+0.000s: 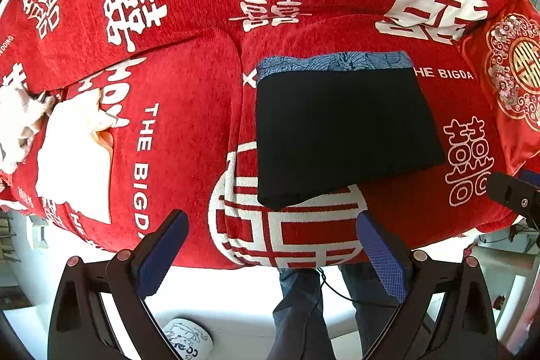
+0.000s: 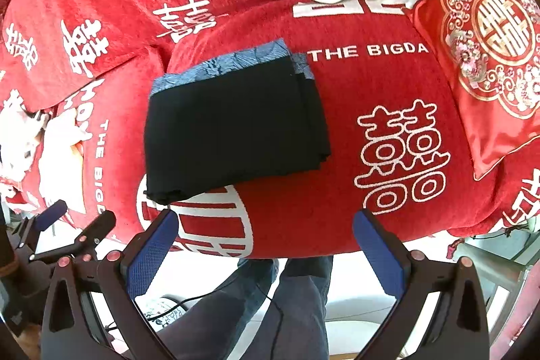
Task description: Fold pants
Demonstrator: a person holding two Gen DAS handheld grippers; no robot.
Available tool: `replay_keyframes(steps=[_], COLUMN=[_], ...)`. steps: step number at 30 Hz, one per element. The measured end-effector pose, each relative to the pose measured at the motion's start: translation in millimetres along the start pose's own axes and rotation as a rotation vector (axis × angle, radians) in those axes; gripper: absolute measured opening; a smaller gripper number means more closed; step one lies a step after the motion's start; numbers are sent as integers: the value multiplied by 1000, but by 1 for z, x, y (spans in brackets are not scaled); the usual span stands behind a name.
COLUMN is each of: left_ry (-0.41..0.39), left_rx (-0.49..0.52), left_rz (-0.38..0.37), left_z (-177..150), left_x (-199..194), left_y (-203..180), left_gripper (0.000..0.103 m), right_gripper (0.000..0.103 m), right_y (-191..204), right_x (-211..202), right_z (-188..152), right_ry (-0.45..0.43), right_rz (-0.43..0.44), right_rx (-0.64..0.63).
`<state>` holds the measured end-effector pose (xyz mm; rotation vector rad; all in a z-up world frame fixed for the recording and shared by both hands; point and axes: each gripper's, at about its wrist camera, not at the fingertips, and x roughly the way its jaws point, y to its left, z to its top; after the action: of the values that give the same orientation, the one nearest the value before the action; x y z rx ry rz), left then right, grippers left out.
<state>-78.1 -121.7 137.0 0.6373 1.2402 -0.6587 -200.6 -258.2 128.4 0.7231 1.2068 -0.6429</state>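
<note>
At frame centre, the folded pants (image 1: pixel 344 130) lie on the red sofa (image 1: pixel 189 130); my left claw (image 1: pixel 273 245) and right claw (image 2: pixel 265 242), both spread empty, should withdraw without snagging the stack.

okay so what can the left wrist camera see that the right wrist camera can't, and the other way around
Only the left wrist view shows the pants' left folded edge lying straight along the seam between the sofa cushions.

Only the right wrist view shows the stacked layers at the pants' right edge, and the whole round pattern on the embroidered pillow.

Both show the folded black pants with a blue patterned waistband on the red sofa cover, white clothes to the left, and open, empty grippers: left gripper, right gripper.
</note>
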Motion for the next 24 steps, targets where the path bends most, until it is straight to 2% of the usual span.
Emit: replay_keyframes(steps=[11,24], left_ry=[-13,-23], left_rx=[-48,-27], left_rz=[-28,-41], left_z=[1,4], left_x=[-12,-17], left_y=[9,5], left_gripper=[100,100], right_gripper=[103,103], right_y=[17,22], right_x=[-9,-11], right_z=[-1,0], right_ry=[-4,-7], right_rz=[-39,-43], right_rx=[-48,-55])
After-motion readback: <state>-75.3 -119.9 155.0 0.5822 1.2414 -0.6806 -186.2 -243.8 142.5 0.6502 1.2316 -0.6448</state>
